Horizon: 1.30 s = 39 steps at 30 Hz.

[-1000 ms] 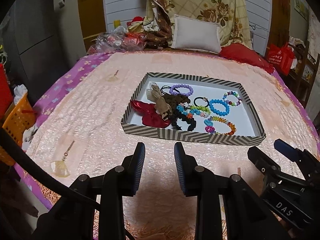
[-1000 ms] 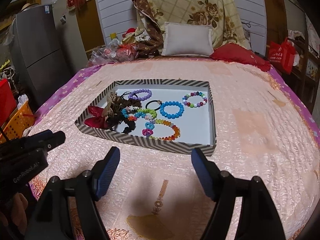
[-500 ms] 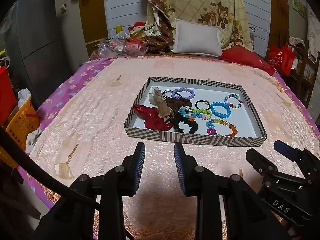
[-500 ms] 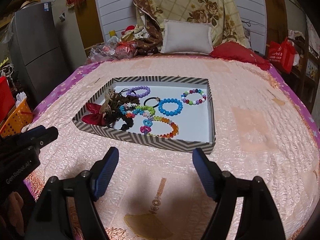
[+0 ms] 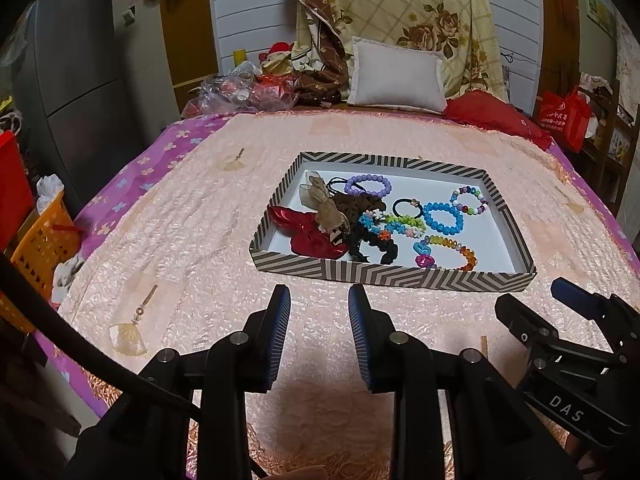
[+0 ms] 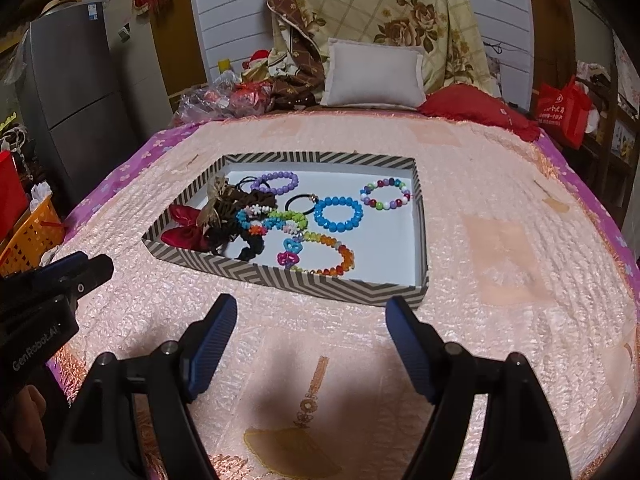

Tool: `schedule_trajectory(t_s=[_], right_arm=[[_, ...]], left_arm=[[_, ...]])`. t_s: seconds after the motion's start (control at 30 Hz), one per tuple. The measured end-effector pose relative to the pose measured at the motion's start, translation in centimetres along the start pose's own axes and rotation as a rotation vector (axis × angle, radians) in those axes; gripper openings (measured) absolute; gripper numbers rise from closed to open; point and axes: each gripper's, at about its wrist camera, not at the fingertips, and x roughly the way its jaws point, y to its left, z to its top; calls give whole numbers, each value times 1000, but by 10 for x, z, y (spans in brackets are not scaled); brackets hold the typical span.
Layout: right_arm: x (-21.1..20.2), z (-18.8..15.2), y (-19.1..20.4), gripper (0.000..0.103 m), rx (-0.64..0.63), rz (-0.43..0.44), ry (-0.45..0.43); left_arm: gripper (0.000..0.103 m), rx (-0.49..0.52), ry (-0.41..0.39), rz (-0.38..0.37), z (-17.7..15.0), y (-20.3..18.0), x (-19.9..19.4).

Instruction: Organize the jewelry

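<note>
The left gripper point(image 5: 319, 300) hangs over the bedspread with its blue pads a modest gap apart and nothing between them. The right gripper point(image 6: 310, 312) is spread much wider, also empty, above the same cloth. Each is short of the tray, well apart from it.

Ahead of both lies a shallow tray point(image 5: 384, 274) with striped grey-and-cream walls and a white floor. Its left part holds a tangle: a shiny red bow point(image 5: 310, 236), a tan gauze bow point(image 5: 326, 206) lying on it, and dark brown and black scrunchies point(image 5: 360, 204) underneath. A purple bead bracelet point(image 5: 368, 185) sits toward the far wall. A thin black hair tie point(image 5: 407, 208) lies beside a blue bead bracelet point(image 5: 443, 216). A multicoloured bead bracelet point(image 6: 385, 194) lies alone near the far right corner. Nearer the front wall are a flower-bead bracelet point(image 6: 276, 218) in blue and green and a rainbow bead bracelet point(image 6: 326, 254) with pink and blue heart charms.

The tray rests on a pink quilted bedspread point(image 6: 500, 240) with purple flowered borders. At the far end are a white pillow point(image 5: 398, 80), a red cushion point(image 5: 488, 114) and a floral quilt point(image 5: 404, 12). A grey refrigerator point(image 5: 76, 76) and an orange basket point(image 5: 44, 236) stand at the left, a red bag point(image 5: 564, 118) at the right.
</note>
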Motion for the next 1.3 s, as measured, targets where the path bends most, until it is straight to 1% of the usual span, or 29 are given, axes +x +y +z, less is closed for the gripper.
schedule_trajectory(t_s=[0.27,0.53,1.3], right_arm=[[2,0,2,81,-6,-7,6],[6,2,2,81,-5,-6,18],[23,2,2,82,-6,0,47]], left_arm=[[30,-19,7,-6,-1,2,3],[30,-18,23,7,-2,3,9],[30,-21,61,8,-6,3,27]])
